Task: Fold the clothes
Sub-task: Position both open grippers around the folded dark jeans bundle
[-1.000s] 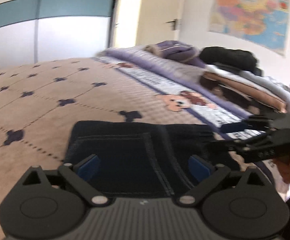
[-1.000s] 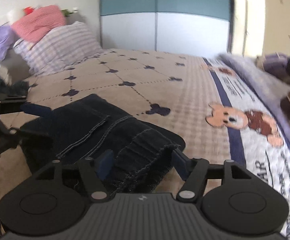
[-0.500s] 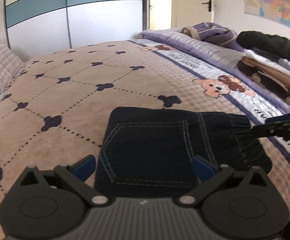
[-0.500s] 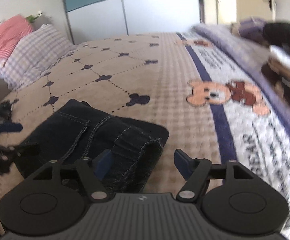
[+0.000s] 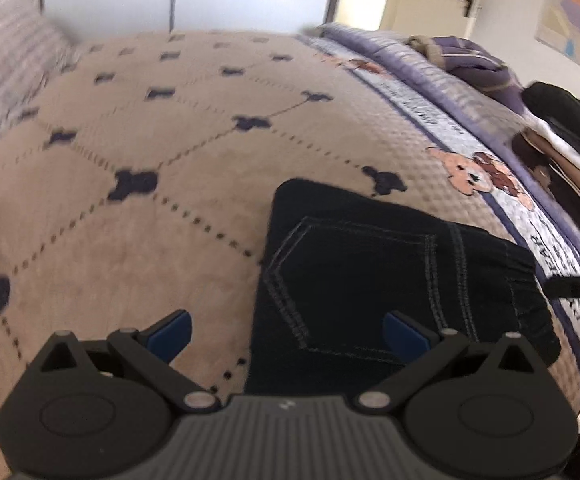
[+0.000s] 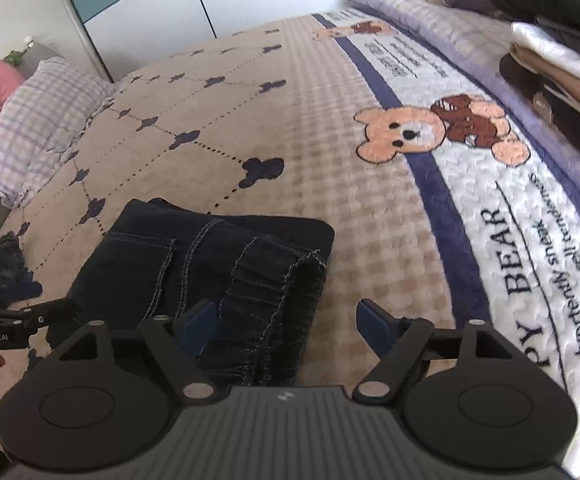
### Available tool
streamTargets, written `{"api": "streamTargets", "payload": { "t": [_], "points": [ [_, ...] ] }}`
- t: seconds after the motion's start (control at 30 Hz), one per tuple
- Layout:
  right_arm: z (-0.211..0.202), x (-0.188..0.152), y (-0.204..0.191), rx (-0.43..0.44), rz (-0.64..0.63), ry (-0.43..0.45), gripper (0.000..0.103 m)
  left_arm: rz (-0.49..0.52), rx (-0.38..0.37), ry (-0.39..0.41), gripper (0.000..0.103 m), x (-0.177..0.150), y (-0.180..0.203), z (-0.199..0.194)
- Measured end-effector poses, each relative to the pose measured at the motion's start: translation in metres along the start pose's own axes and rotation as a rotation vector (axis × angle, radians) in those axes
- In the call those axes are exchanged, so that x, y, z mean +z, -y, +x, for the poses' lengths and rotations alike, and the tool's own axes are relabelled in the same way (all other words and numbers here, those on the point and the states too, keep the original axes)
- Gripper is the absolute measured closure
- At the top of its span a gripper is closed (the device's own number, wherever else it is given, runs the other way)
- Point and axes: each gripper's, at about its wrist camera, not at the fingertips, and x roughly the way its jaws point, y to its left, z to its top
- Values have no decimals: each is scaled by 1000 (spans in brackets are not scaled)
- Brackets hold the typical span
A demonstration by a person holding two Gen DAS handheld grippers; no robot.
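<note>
Bright daylight, soft shadows; left view motion-blurred, right sharper; strong fisheye bending, dark corners.

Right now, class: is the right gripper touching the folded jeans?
Cannot tell. In the right wrist view the open right gripper has one blue finger overlapping the jeans; neither contact nor gap shows plainly.

Your folded jeans point(image 5: 390, 276) lie on the bedspread point(image 5: 177, 184) near its front edge, with the bear patch point(image 6: 438, 128) beyond them to the right. Your left gripper point(image 5: 285, 330) sits over their left edge and your right gripper point(image 6: 279, 320) over their right edge, waistband end nearest it. The pillow point(image 6: 45, 120) lies far left at the head, and the stacked clothes point(image 6: 554, 60) sit along the bed's right side.
</note>
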Motion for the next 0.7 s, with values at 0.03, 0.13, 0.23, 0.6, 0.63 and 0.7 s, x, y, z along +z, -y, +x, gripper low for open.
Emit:
{"api": "streamTargets", "payload": {
  "t": [0.03,0.13,0.23,0.6,0.63,0.7],
  "points": [
    [1,0,0,-4,3,-7,23,-27,-9,-18,0,0,-5,2],
    [9,2,2,-22,16,-47,23,-150,-74,-70,0,-1,-21,9],
    [17,1,6,-15,50,-100,23,-197,-78,-94,0,-1,-26,14],
    [23,4,15,25,137,-234,23,-10,146,-141,0,-3,3,1],
    [19,3,11,12,105,-231,23,14,171,-149,0,-5,7,-6],
    [9,1,-1,-29,15,-240,23,65,165,-170,0,-11,16,-23]
  ]
}}
